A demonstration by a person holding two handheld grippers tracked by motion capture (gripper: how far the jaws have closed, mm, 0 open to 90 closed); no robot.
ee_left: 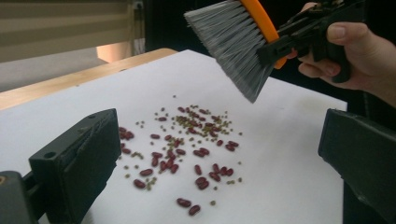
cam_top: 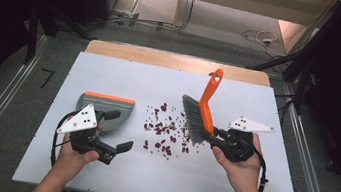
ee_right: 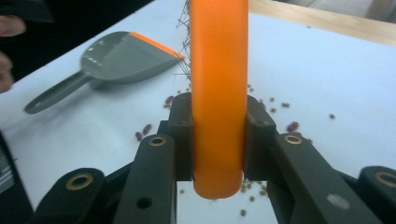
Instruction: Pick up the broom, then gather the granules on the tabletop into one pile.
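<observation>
- Right gripper [ee_right: 218,140] is clenching the brush [cam_top: 199,115], bristles hovering beside the beans [cam_top: 166,131]; lowering them first should sweep cleanly.
- Left gripper [cam_top: 115,136], jaws apart, is apparently reaching for the dustpan [cam_top: 106,109].

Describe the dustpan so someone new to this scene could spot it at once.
On the white tabletop, left of the scattered red beans, beside the open left tongs, lies a grey plastic dustpan. Its orange front lip, facing the beans, sets it apart.

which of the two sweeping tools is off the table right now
The brush, the orange-handled one clamped in the right gripper with its grey bristles held above the beans. The grey dustpan lies flat on the table, and the left gripper is open.
</observation>
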